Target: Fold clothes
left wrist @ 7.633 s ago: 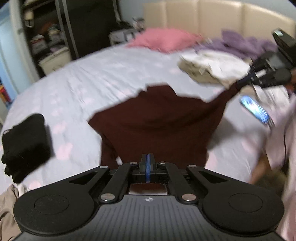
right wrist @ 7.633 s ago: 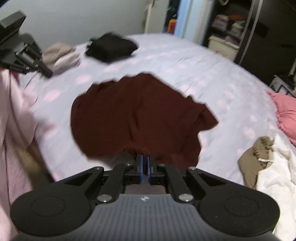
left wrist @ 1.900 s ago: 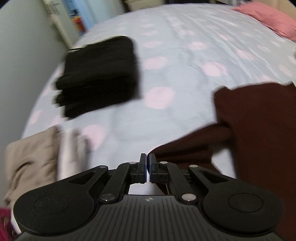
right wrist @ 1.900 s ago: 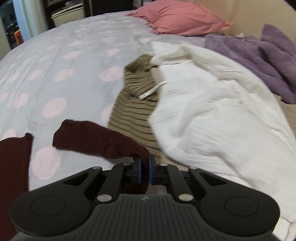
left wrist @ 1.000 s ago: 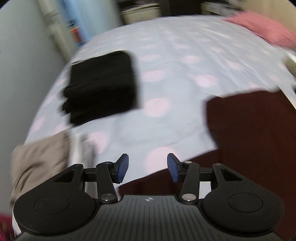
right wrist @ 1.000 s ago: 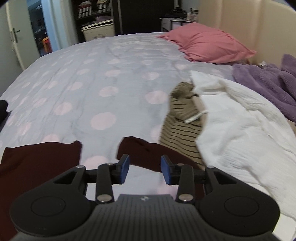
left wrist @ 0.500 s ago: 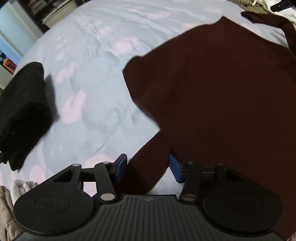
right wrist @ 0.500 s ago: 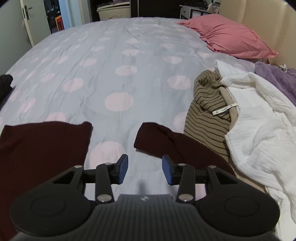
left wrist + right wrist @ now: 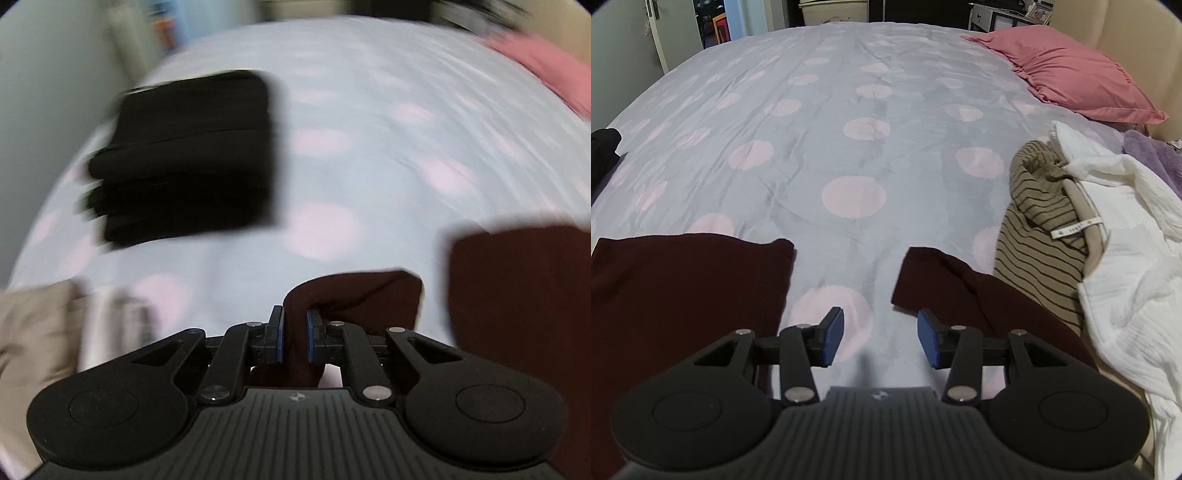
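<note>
A dark maroon garment lies spread on the bed; its body is at the right of the blurred left wrist view. My left gripper is shut on one maroon sleeve, which bunches up between the blue pads. In the right wrist view the garment's body is at lower left and its other sleeve lies flat at centre right. My right gripper is open and empty just above the sheet, its right finger next to that sleeve.
The bed has a grey sheet with pink dots. A folded black stack and beige clothes lie at the left. A striped tan top, a white garment, purple fabric and a pink pillow lie at the right.
My left gripper has swung left and closed on the maroon sleeve; half a second ago it was open over it. My right gripper stays open and has dropped slightly toward the other sleeve.
</note>
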Available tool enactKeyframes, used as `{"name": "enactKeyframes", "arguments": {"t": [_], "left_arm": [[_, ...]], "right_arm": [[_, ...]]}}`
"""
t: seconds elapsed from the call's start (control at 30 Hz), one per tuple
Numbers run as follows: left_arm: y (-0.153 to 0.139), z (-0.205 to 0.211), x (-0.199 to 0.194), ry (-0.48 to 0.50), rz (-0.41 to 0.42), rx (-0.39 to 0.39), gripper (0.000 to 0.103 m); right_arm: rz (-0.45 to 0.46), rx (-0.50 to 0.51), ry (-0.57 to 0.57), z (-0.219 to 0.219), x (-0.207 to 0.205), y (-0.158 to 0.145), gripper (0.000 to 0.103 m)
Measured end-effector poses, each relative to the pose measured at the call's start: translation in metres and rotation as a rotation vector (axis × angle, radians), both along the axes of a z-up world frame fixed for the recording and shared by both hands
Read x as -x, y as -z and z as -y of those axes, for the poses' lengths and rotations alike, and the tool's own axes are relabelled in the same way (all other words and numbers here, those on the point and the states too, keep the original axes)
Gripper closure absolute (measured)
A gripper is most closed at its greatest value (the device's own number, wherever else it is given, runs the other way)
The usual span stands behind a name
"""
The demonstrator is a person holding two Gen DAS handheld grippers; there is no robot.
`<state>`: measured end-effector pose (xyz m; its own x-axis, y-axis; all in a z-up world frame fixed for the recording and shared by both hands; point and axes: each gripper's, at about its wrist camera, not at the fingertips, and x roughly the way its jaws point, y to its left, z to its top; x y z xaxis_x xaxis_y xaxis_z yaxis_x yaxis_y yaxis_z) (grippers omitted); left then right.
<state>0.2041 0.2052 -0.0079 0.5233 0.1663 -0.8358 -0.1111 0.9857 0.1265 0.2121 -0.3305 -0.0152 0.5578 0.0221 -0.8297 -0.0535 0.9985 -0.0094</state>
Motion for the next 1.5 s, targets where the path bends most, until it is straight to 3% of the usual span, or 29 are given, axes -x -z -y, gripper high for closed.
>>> {"name": "enactKeyframes", "arguments": {"t": [0.1,0.2,0.27,0.33,0.43,0.57,0.8,0.83,0.87,0.9,0.93,1.1,1.27,1.5], "left_arm": [[-0.005,-0.025,-0.008,-0.169,0.018,-0.042,0.092],[-0.006,-0.03,-0.013,-0.19,0.014,-0.074,0.078],[-0.011,-0.021,-0.014,-0.152,0.044,-0.099,0.065],[-0.018,-0.008,-0.014,-0.104,0.086,-0.116,0.062],[-0.022,0.013,-0.019,-0.018,0.114,-0.048,0.061],[-0.008,0.042,-0.033,0.118,0.054,0.089,0.061],[0.027,0.084,-0.044,0.277,-0.084,0.07,0.061],[0.03,0.085,-0.044,0.287,-0.093,0.073,0.061],[0.032,0.086,-0.044,0.297,-0.099,0.076,0.061],[0.034,0.086,-0.045,0.304,-0.102,0.076,0.061],[0.036,0.086,-0.046,0.305,-0.102,0.076,0.061],[0.042,0.088,-0.049,0.303,-0.11,0.101,0.061],[0.051,0.107,-0.048,0.361,-0.139,0.07,0.061],[0.05,0.128,-0.042,0.449,-0.135,0.065,0.057]], "right_arm": [[-0.008,-0.016,-0.006,-0.005,-0.01,0.001,0.055],[-0.011,-0.07,-0.019,-0.011,-0.02,0.0,0.055],[-0.013,-0.126,-0.03,-0.014,-0.027,0.0,0.057],[-0.022,-0.179,-0.042,-0.019,-0.036,0.002,0.061],[-0.046,-0.231,-0.034,-0.027,-0.051,0.01,0.061],[-0.093,-0.261,-0.01,-0.038,-0.07,0.027,0.062],[-0.138,-0.316,-0.016,-0.05,-0.089,0.056,0.062],[-0.136,-0.325,-0.022,-0.051,-0.09,0.057,0.068],[-0.134,-0.333,-0.03,-0.053,-0.09,0.058,0.087],[-0.133,-0.328,-0.042,-0.054,-0.089,0.057,0.097],[-0.131,-0.323,-0.054,-0.055,-0.088,0.056,0.098],[-0.1,-0.286,-0.053,-0.049,-0.076,0.034,0.098],[-0.145,-0.163,-0.049,-0.036,-0.062,0.029,0.099],[-0.204,-0.18,-0.043,-0.012,-0.044,0.04,0.099]]}}
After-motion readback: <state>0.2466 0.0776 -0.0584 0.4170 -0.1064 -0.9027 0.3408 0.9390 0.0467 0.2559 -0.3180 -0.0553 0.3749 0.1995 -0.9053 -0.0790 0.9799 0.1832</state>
